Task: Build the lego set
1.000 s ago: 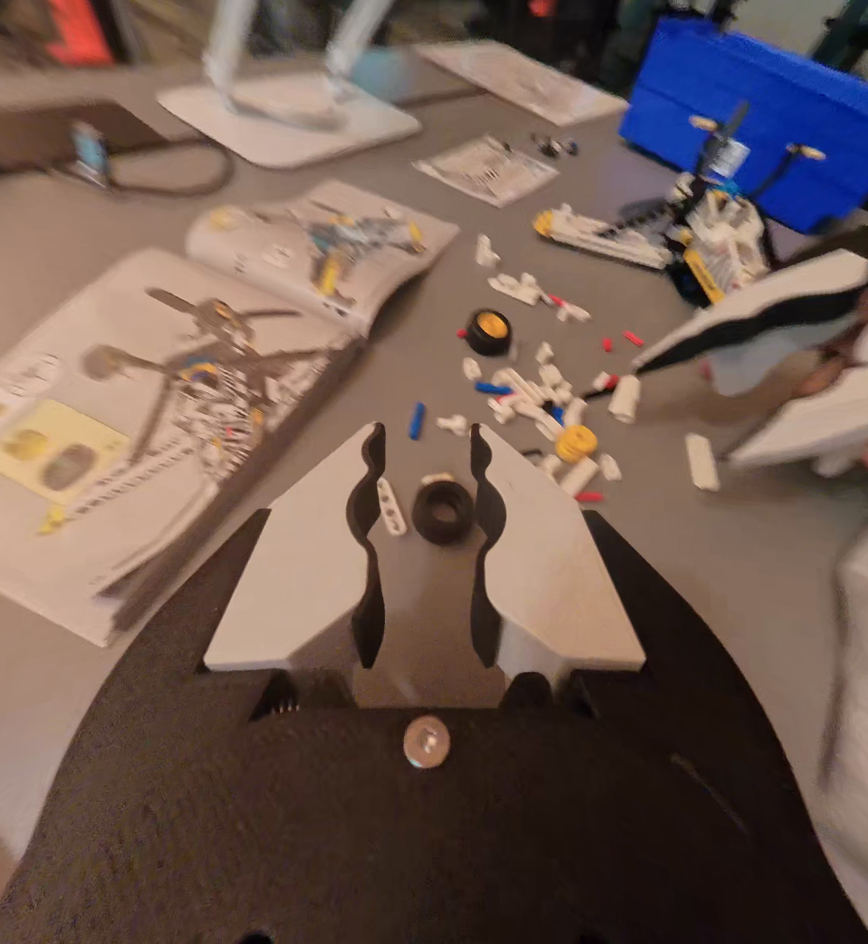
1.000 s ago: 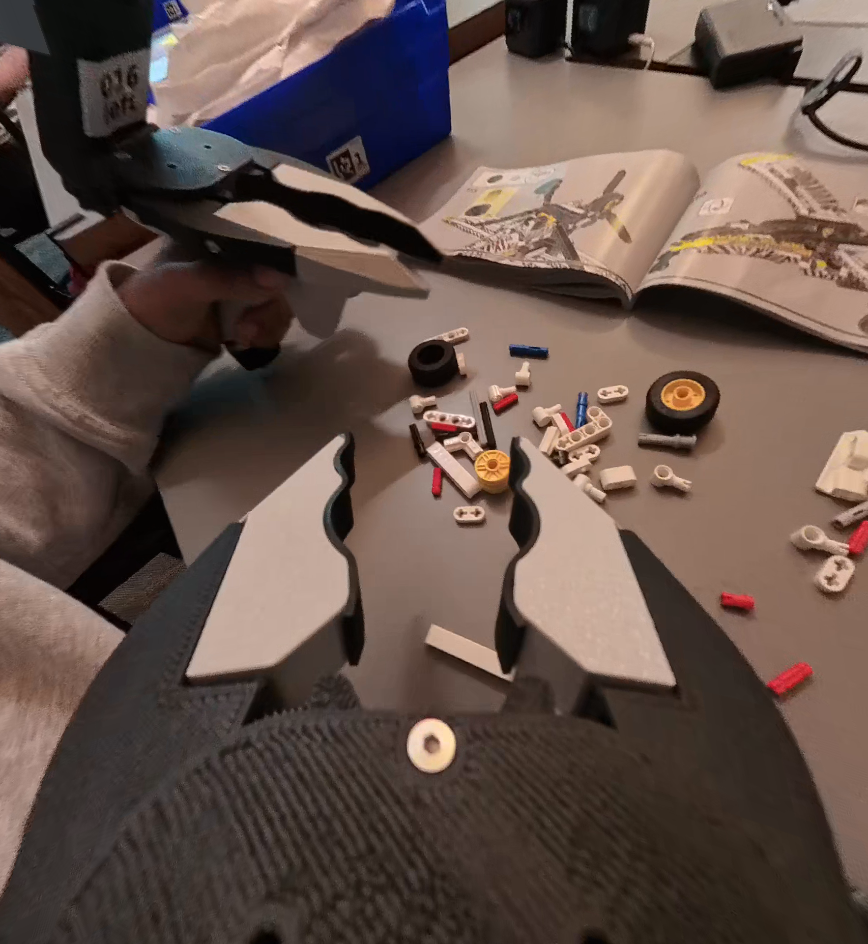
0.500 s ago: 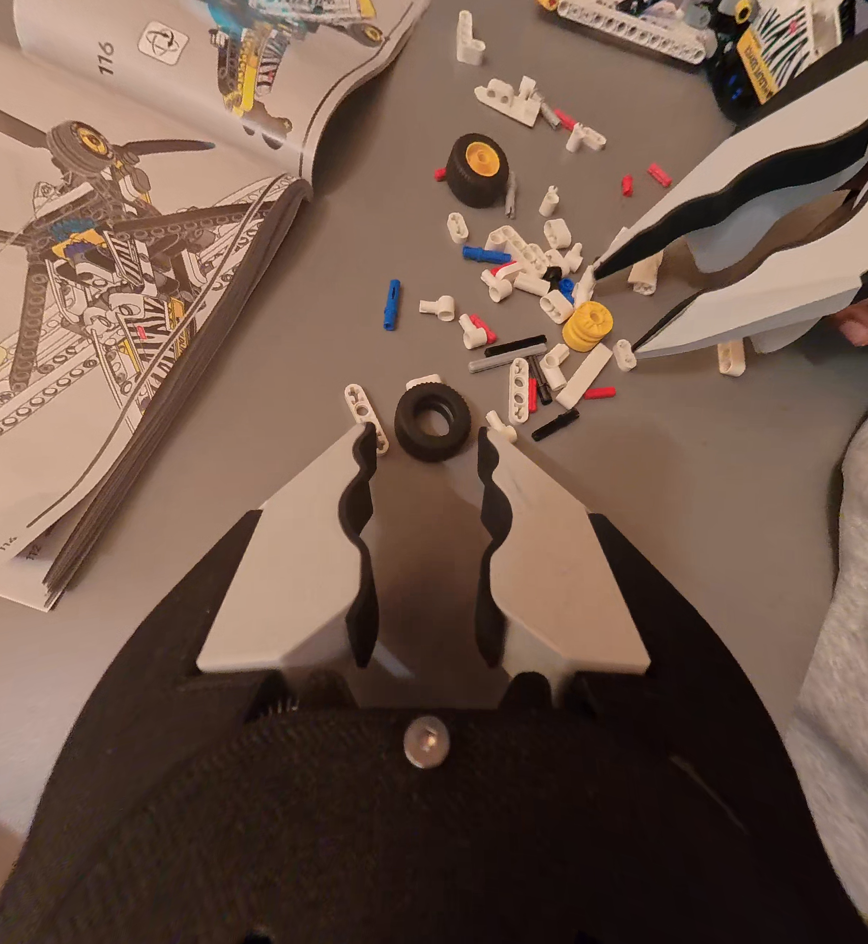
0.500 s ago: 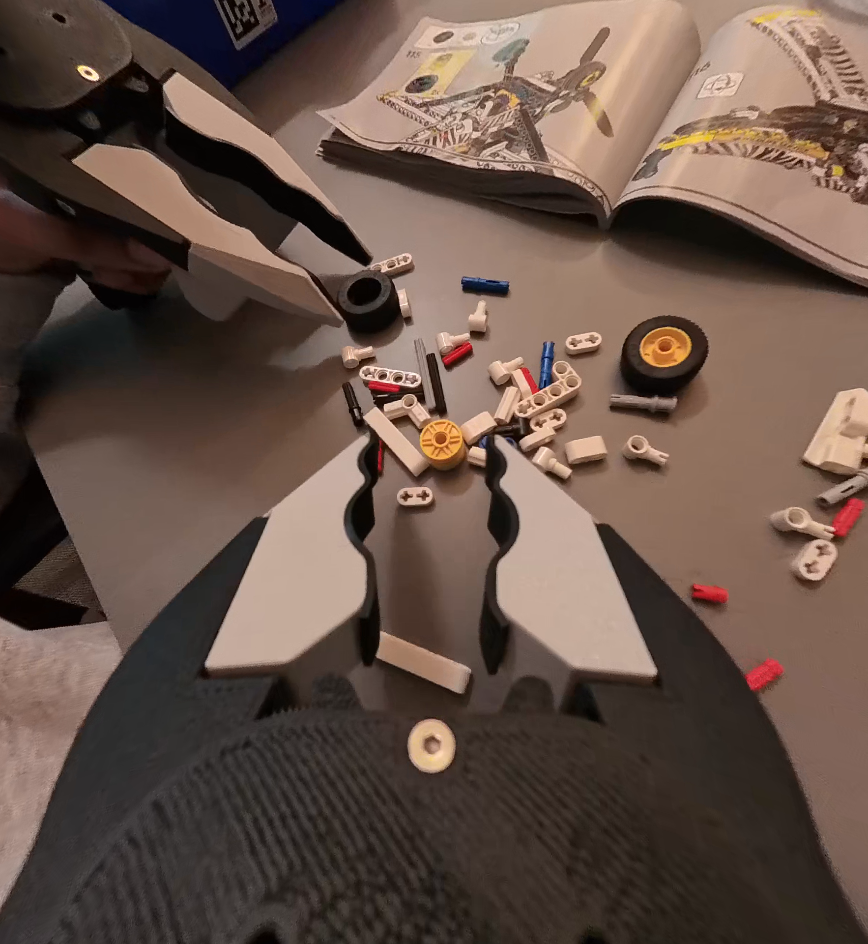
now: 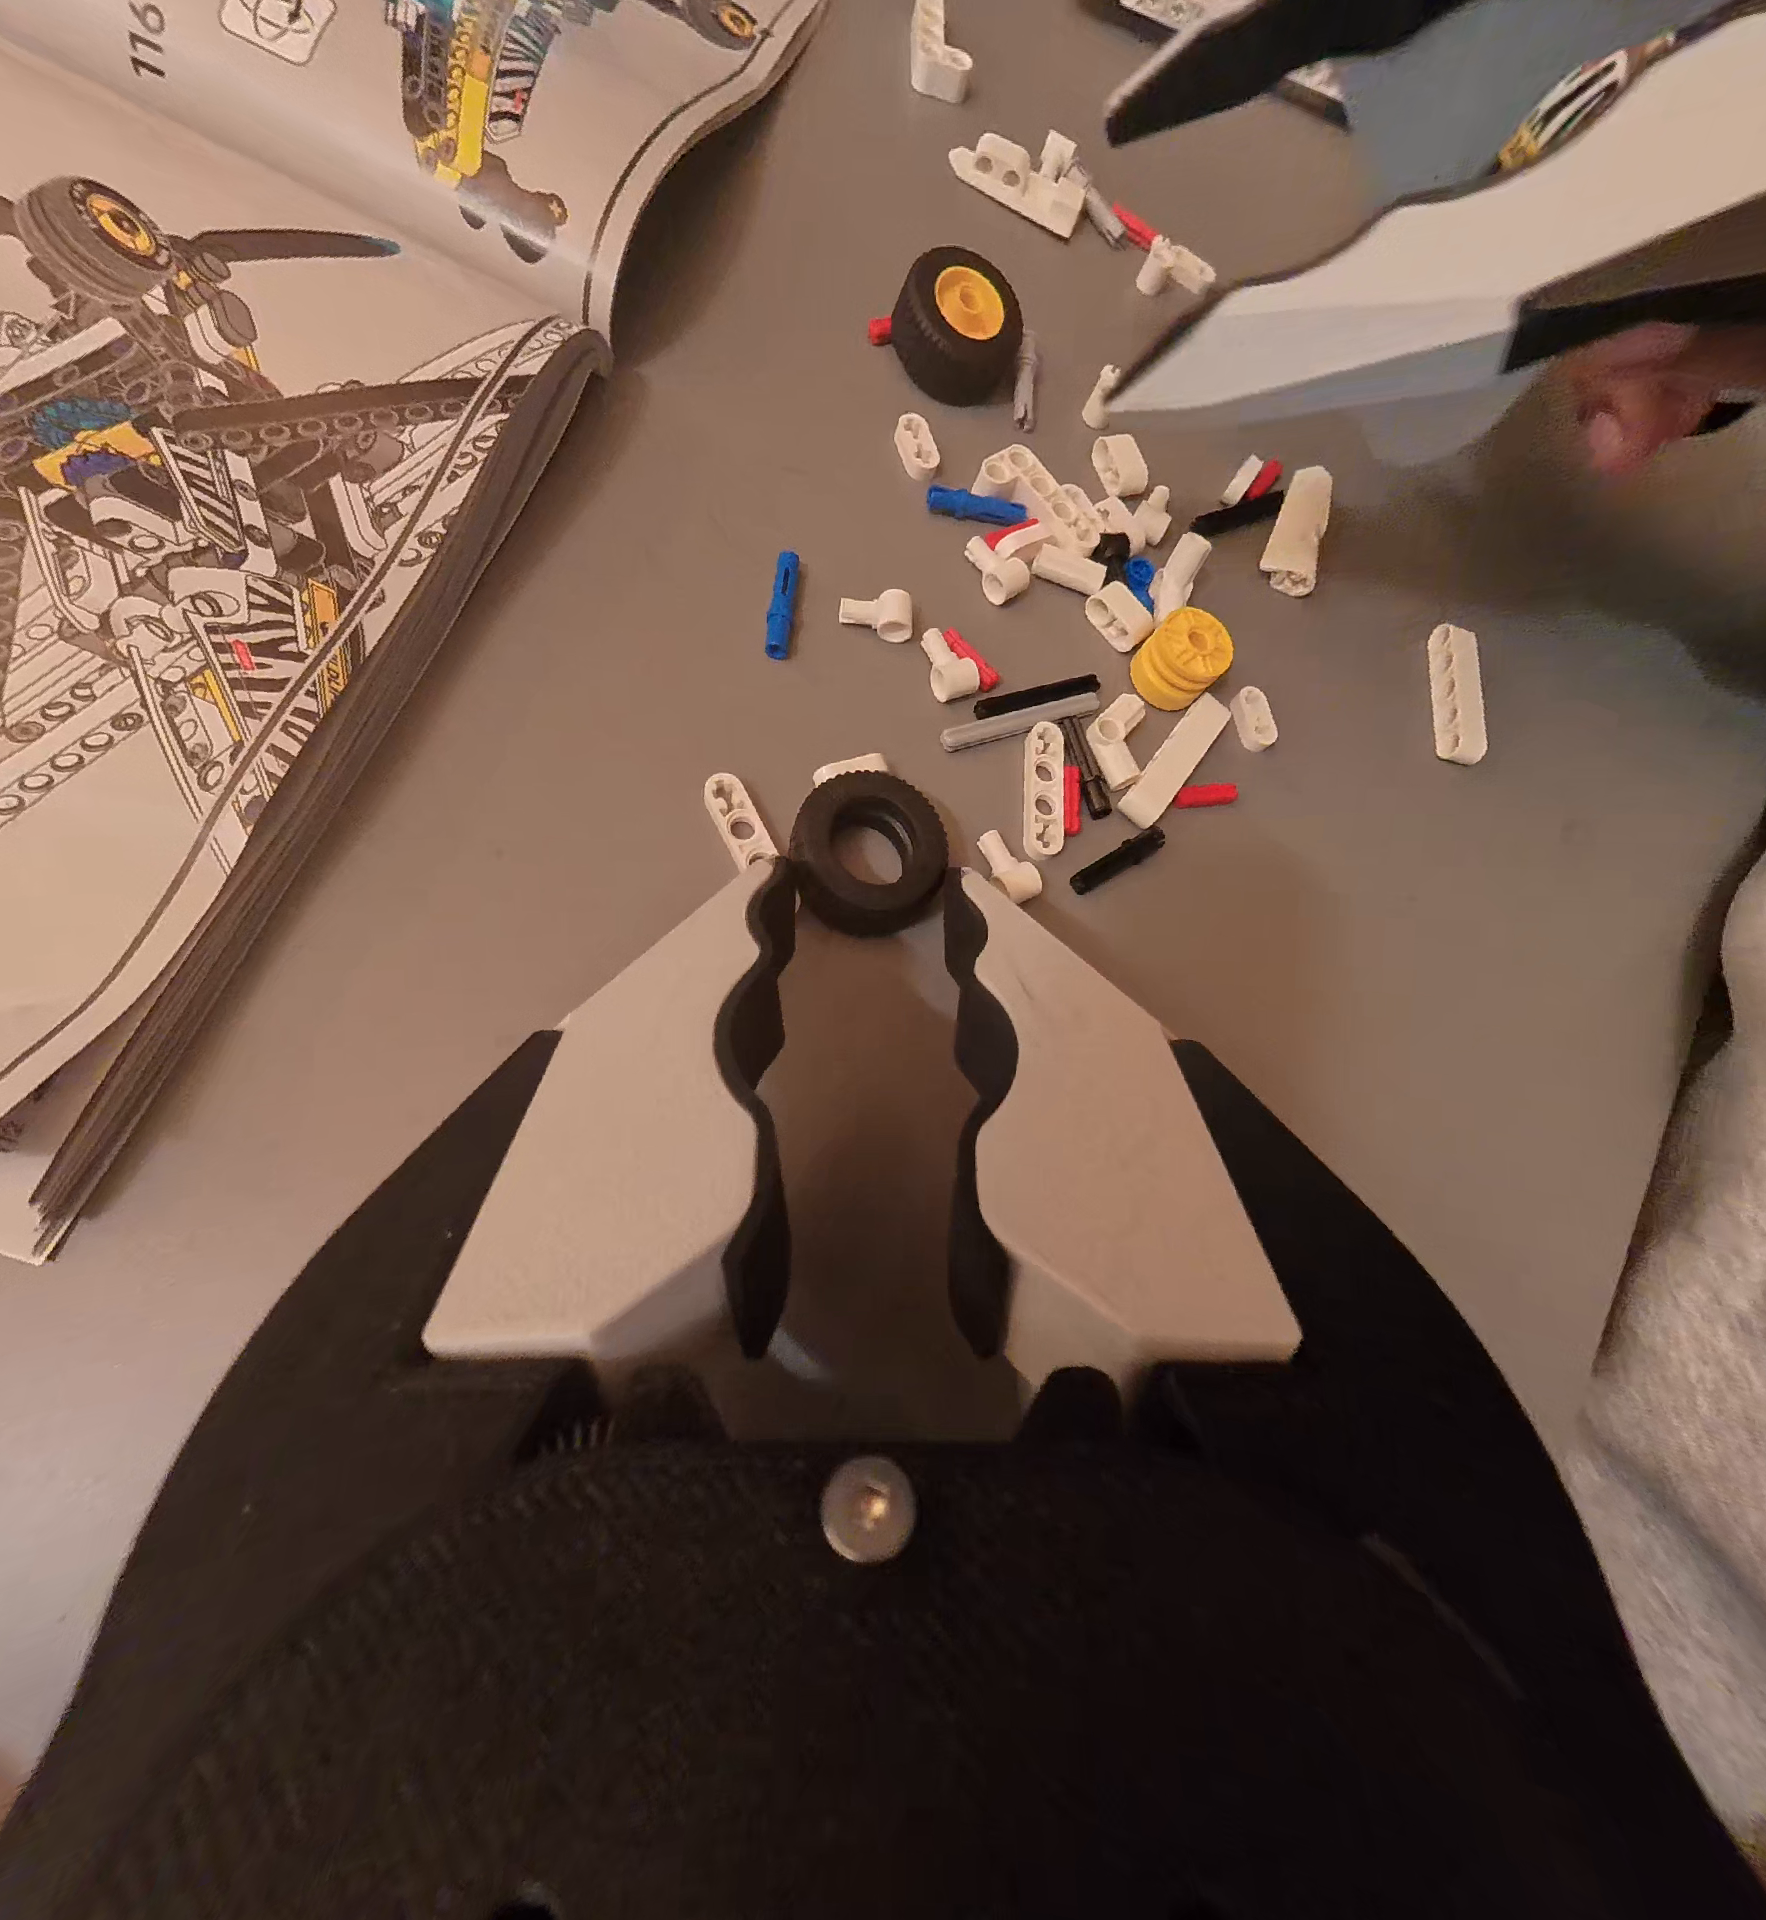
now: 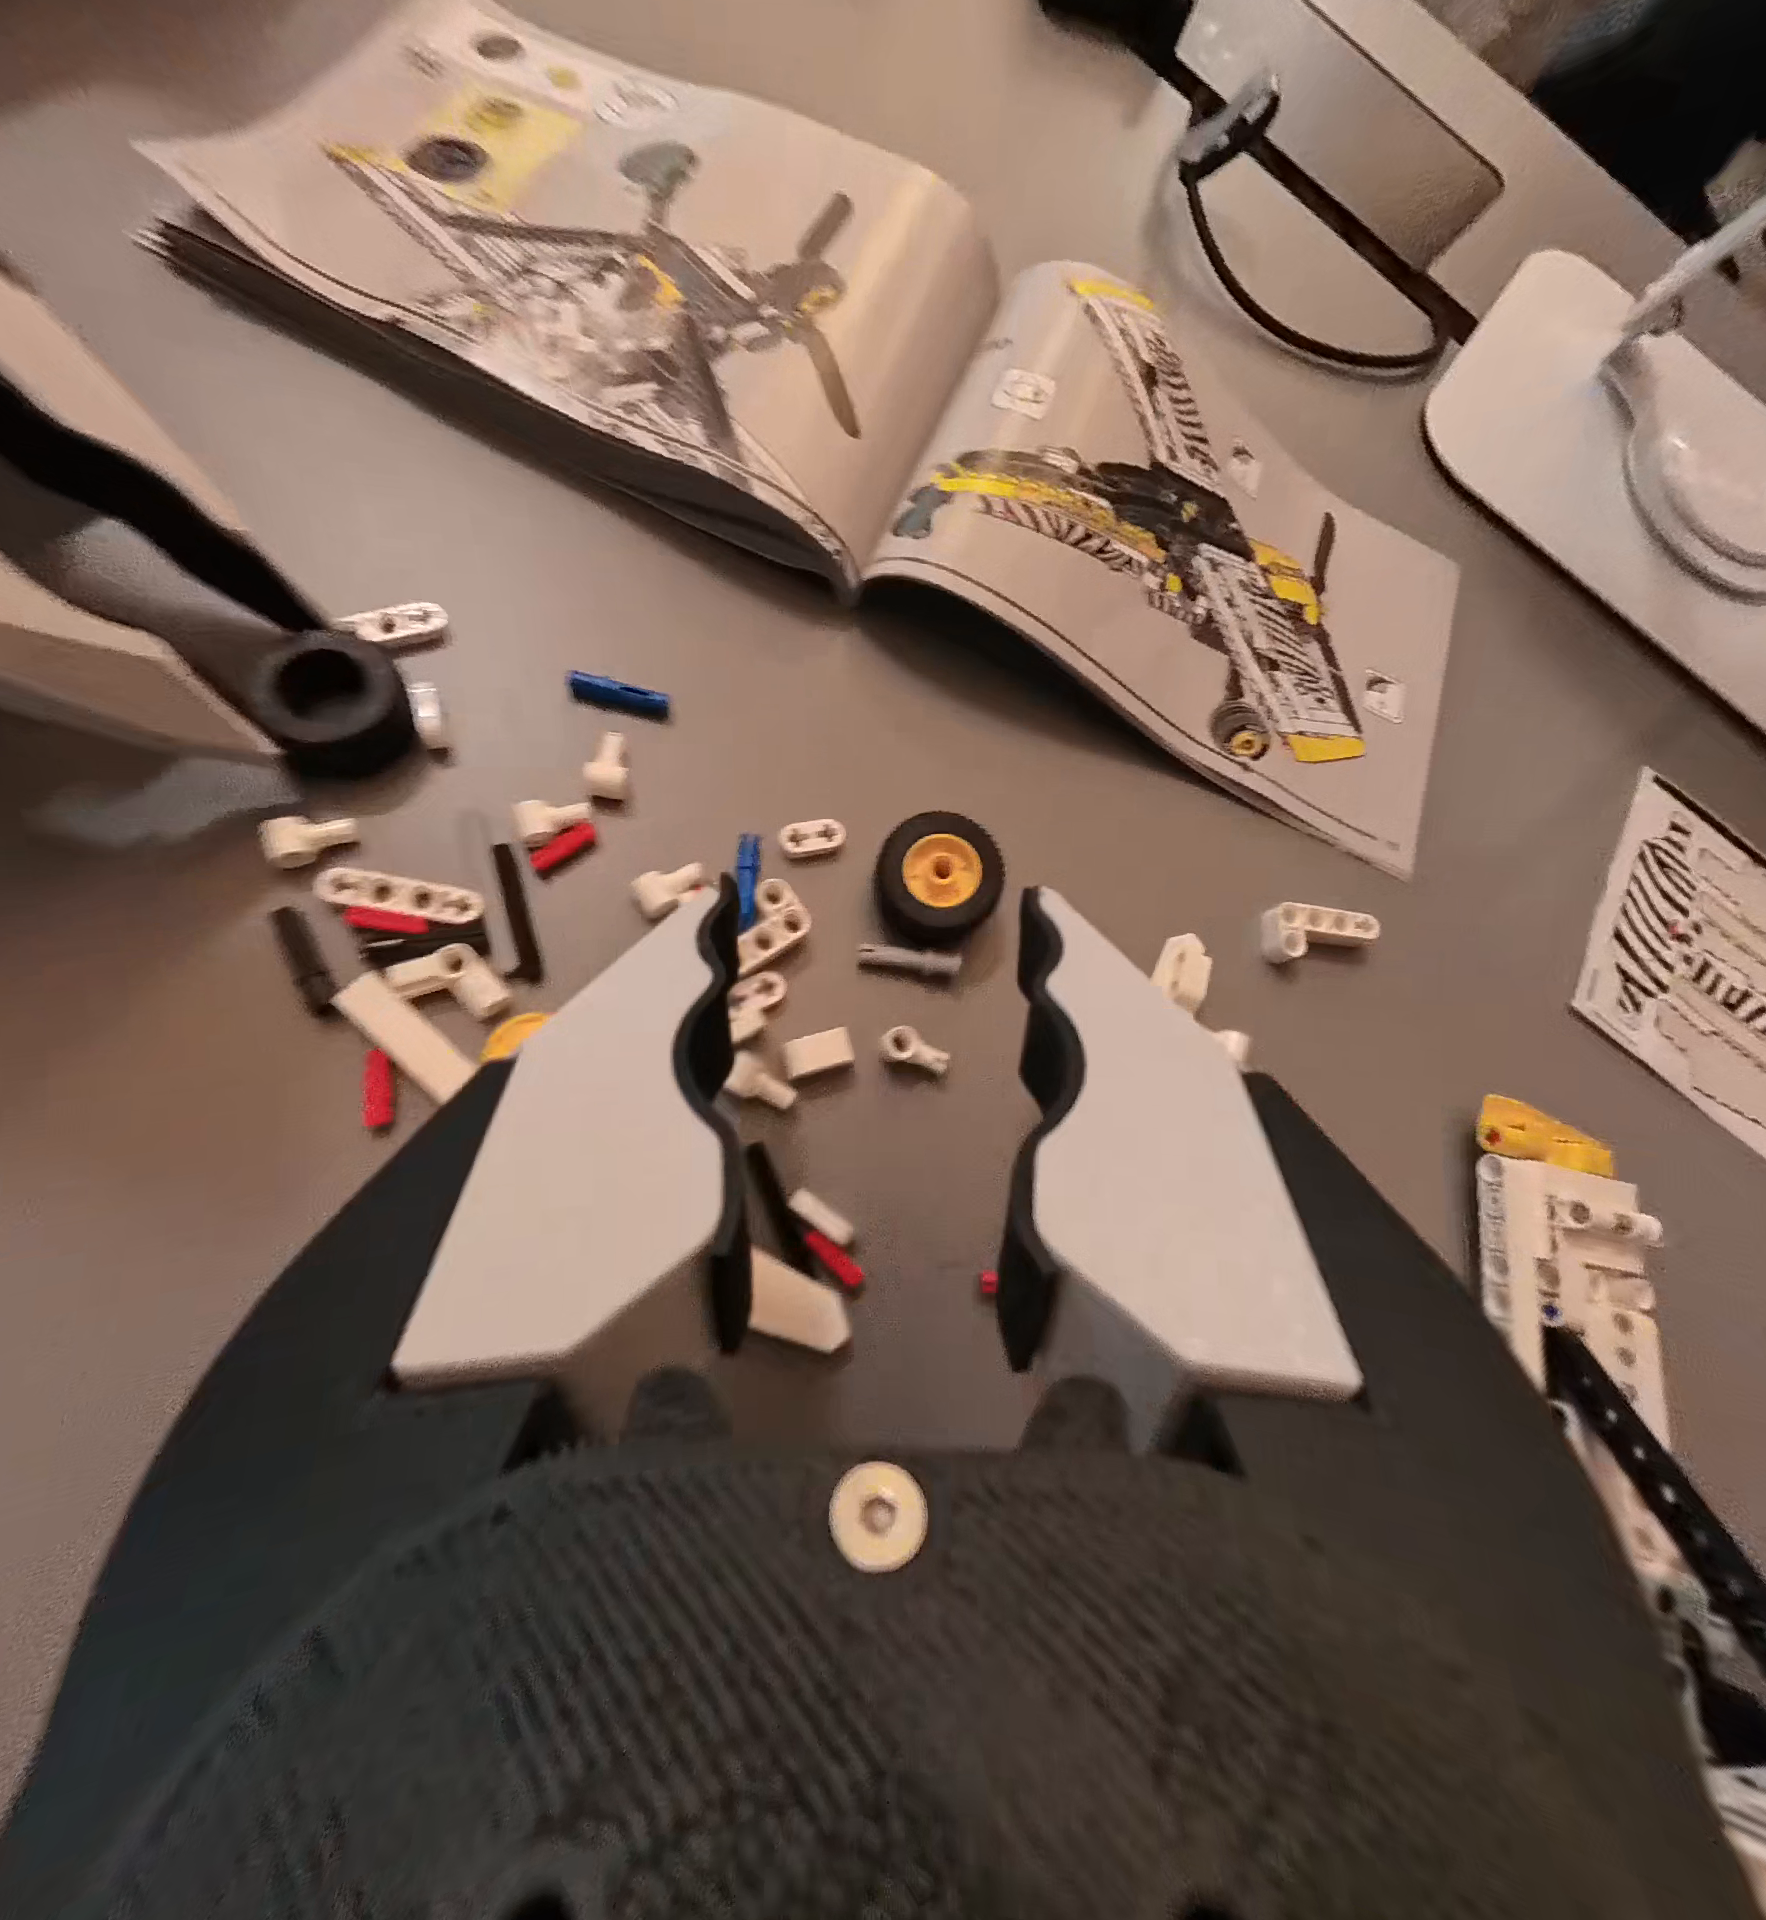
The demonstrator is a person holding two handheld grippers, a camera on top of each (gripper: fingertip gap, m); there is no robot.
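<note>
Low over the grey tabletop [image 5: 505,935], the left hand-held gripper [image 5: 866,883] is seen with its two fingertips set against either side of a bare black tyre [image 5: 866,860], which lies flat; whether it is truly pinched or only flanked cannot be told, though contact appears on both sides. Just beside the tyre a white three-hole beam [image 5: 741,821] is found, and bare tabletop stretches toward the near edge. The right hand-held gripper [image 6: 871,914] is held with its jaws wide apart and nothing between them, above the scatter of small white, red, blue and black pieces. One complete wheel with a yellow hub [image 6: 939,878] is seen just ahead of its fingertips, and one loose yellow hub [image 5: 1182,659] lies among the pieces. One open instruction booklet [image 6: 754,343] bounds the scatter on the far side, one sticker sheet [image 6: 1731,987] lies to the right, and a partly built white and yellow assembly [image 6: 1565,1236] sits near the right hand-held gripper's side.
</note>
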